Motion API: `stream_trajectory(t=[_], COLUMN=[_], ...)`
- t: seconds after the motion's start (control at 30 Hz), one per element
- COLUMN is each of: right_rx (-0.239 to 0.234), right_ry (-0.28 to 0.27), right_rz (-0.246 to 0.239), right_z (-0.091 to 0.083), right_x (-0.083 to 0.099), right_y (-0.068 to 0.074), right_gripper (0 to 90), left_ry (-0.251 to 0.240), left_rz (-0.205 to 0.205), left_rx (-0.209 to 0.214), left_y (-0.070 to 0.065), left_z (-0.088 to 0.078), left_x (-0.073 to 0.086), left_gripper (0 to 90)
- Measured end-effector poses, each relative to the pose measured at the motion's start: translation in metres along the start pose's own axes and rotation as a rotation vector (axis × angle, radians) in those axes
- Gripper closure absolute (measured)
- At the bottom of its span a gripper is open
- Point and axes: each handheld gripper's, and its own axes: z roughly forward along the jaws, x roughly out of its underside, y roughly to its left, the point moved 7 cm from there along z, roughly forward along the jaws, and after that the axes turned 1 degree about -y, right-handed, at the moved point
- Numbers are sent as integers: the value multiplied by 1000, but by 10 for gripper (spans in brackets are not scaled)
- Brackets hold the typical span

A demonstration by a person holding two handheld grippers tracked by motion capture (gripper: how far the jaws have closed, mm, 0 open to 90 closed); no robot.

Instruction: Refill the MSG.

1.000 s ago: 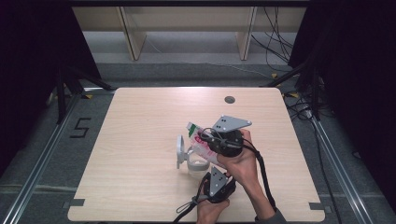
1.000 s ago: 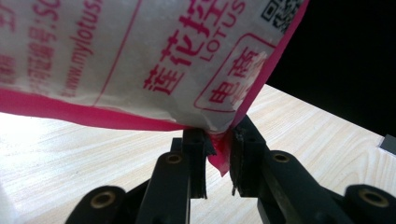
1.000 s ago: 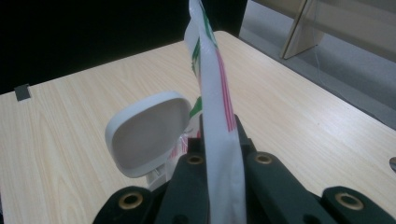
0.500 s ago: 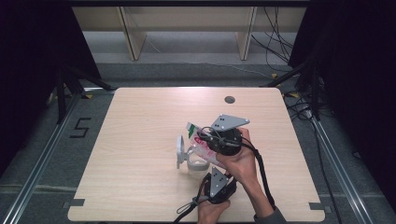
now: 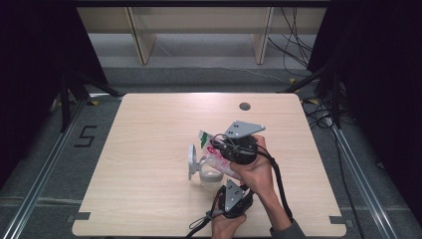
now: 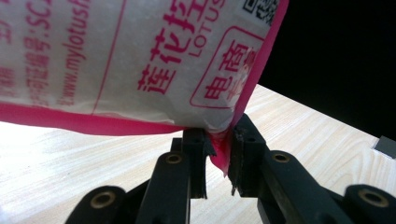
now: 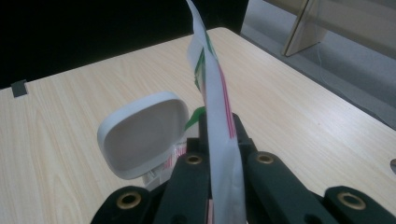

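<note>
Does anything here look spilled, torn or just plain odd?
Nothing looks spilled or torn. The oddest sight is the pink-edged packet, held off the table by both grippers: the left gripper pinches its corner, the right gripper clamps its edge. A white lidded container sits beside it.

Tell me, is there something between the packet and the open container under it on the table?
Nothing visible stands between them. The packet, pinched by the left gripper and the right gripper, hangs right above the container, whose white lid is flipped open to one side.
</note>
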Motion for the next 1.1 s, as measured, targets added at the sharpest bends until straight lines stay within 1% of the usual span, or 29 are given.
stream_trajectory(t=[0.03,0.07,0.1,0.13,0.17,0.27,0.33,0.37,0.53,0.57,0.6,0.63,0.67,0.7,0.73,0.77,0.83,0.87,0.9,0.93,0.97,1.03,1.1], right_rx=[5,7,8,13,8,2,6,18,-7,-5,-4,3,-2,9,16,19,5,-2,17,9,1,-1,1], right_ry=[-6,-3,11,6,6,10,8,-5,12,8,14,7,12,7,8,9,12,16,-1,17,21,21,21], right_rz=[-6,-3,-2,-1,-10,-12,-17,-26,-20,-30,-12,-24,-20,-32,-16,-20,-29,-26,-55,-39,-28,-28,-26], right_z=[0,1,0,1,2,1,1,1,1,1,1,1,1,0,1,1,1,1,2,1,1,1,1], right_x=[0,0,1,0,0,0,-1,-2,-1,-1,-1,-1,-1,-2,-1,-2,-2,-1,-3,-2,-1,-1,-1], right_y=[-1,-1,0,1,1,2,2,1,4,3,4,3,4,3,4,4,6,7,4,6,7,7,7], right_gripper=[893,893,894,893,893,893,893,893,893,893,893,893,893,893,893,892,892,892,892,892,892,892,892], left_ry=[2,5,6,3,2,2,-3,-3,-1,0,1,2,-6,-5,-5,-4,-6,-2,-4,-2,-1,-6,-5], left_rz=[-1,0,1,-1,1,0,-1,-1,-2,-5,-8,-5,-6,-6,-6,-6,2,4,2,-2,0,5,-1], left_rx=[2,4,4,5,3,2,1,1,4,5,9,10,8,8,8,9,8,5,5,8,8,5,8], left_y=[0,0,0,0,0,-1,-1,-1,-1,-1,-1,-1,-1,-1,-1,-1,-2,-2,-2,-2,-2,-3,-3], left_z=[0,1,1,1,1,1,0,0,0,0,1,0,1,1,1,1,1,1,1,1,1,2,2], left_x=[0,0,0,0,0,0,0,0,0,0,-1,-1,-1,-1,-1,-1,-2,-1,-1,-1,-2,-2,-2], left_gripper=[773,774,774,774,774,774,774,773,774,774,774,774,774,774,774,774,773,773,773,774,774,773,773])
